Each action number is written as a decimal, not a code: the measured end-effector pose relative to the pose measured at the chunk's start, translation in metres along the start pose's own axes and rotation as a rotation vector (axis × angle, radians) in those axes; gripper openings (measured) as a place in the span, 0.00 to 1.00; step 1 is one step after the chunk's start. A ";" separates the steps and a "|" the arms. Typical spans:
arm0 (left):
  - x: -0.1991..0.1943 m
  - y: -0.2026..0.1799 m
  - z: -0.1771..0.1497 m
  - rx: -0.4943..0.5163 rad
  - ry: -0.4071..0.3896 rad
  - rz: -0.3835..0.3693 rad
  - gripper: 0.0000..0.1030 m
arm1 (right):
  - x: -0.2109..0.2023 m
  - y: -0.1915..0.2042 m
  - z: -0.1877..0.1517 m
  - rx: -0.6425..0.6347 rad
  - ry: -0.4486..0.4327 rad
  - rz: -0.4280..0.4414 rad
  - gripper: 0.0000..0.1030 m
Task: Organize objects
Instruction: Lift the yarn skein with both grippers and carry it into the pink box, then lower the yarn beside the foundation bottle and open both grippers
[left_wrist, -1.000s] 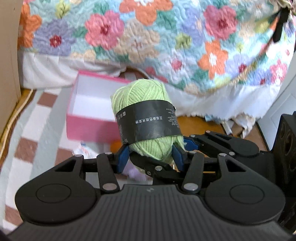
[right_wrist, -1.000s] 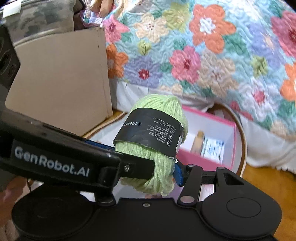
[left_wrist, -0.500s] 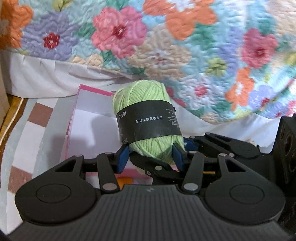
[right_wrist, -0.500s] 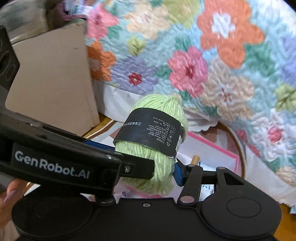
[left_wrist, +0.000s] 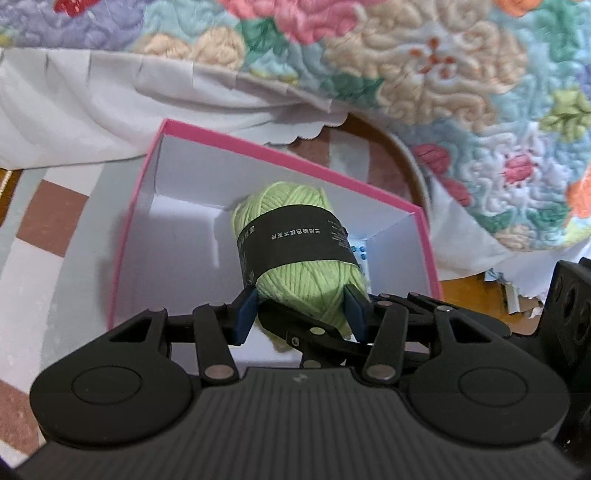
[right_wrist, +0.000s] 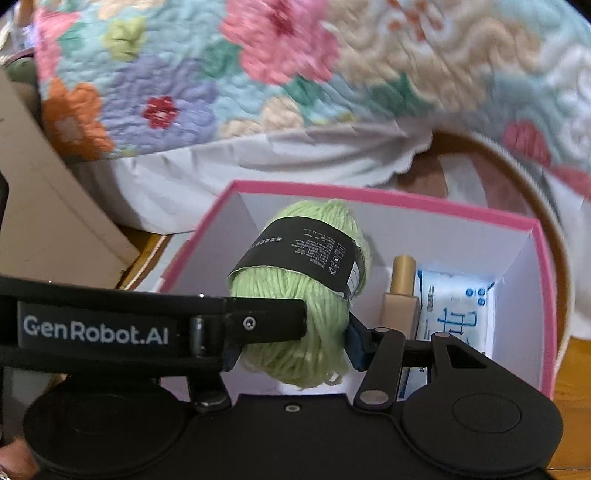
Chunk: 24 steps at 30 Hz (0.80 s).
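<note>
Green yarn held over the pink box

Both the left gripper (left_wrist: 301, 314) and right gripper (right_wrist: 291, 341) have their jaws clamped on one soft, fuzzy skein of green yarn (left_wrist: 295, 258), hanging above the open pink-rimmed box (right_wrist: 388, 201). Its black paper band carries tiny unreadable print. "GenRobot.AI" reads on the left gripper's arm; inside the box lie a half-hidden white packet (right_wrist: 454, 306) and a tan stick (right_wrist: 400, 291).

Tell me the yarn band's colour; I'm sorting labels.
Black band with small pale print, clearest in the right wrist view.
</note>
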<state>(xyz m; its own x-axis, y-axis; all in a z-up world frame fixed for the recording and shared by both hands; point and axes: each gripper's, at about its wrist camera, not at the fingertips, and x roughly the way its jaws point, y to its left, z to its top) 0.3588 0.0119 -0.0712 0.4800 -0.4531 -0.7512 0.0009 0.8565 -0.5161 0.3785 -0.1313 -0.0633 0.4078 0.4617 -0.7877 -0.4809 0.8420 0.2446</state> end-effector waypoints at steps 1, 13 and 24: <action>0.006 0.001 0.002 -0.004 0.005 0.002 0.48 | 0.005 -0.003 0.000 0.006 0.006 -0.001 0.58; 0.050 0.015 -0.002 -0.018 0.084 0.072 0.34 | 0.032 -0.043 -0.003 0.065 0.120 0.078 0.65; 0.056 0.012 -0.001 -0.003 0.047 0.117 0.40 | 0.038 -0.031 -0.008 -0.037 0.079 -0.021 0.27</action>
<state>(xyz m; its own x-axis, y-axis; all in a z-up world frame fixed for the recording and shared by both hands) 0.3848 -0.0034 -0.1197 0.4355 -0.3616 -0.8244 -0.0549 0.9034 -0.4252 0.4028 -0.1422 -0.1057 0.3566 0.4198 -0.8346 -0.5017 0.8397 0.2080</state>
